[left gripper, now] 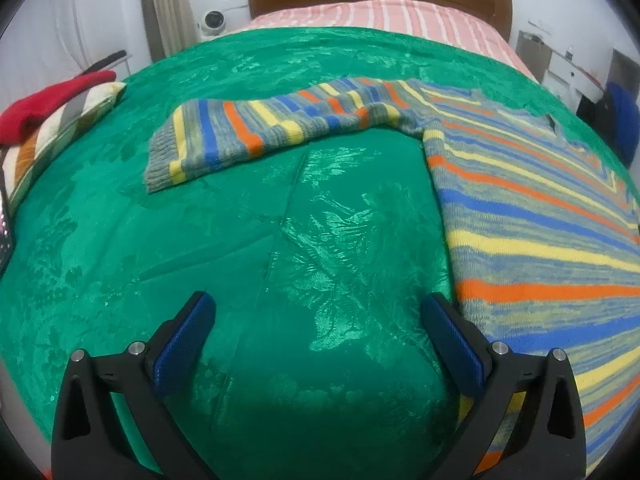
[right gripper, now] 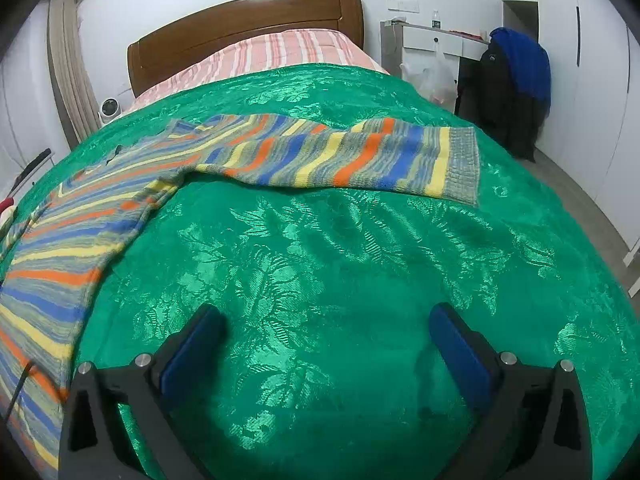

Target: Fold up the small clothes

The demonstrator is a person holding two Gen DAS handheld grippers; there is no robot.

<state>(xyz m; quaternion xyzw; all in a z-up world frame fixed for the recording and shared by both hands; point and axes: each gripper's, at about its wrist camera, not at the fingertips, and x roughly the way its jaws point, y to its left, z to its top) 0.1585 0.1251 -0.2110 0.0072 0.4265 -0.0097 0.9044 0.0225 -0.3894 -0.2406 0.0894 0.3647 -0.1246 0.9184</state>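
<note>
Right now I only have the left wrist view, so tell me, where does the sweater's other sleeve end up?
Observer: The striped sweater has its far sleeve spread out flat on the green bedspread, cuff pointing toward the bed's right edge.
Operator: Is the right gripper holding anything?
Observer: No. The right gripper is open over bare bedspread, with the sleeve well ahead of it.
Operator: Anything beyond that bed edge?
Observer: A blue and black jacket hangs beside a white cabinet, with a plastic bag hanging from it.
</note>
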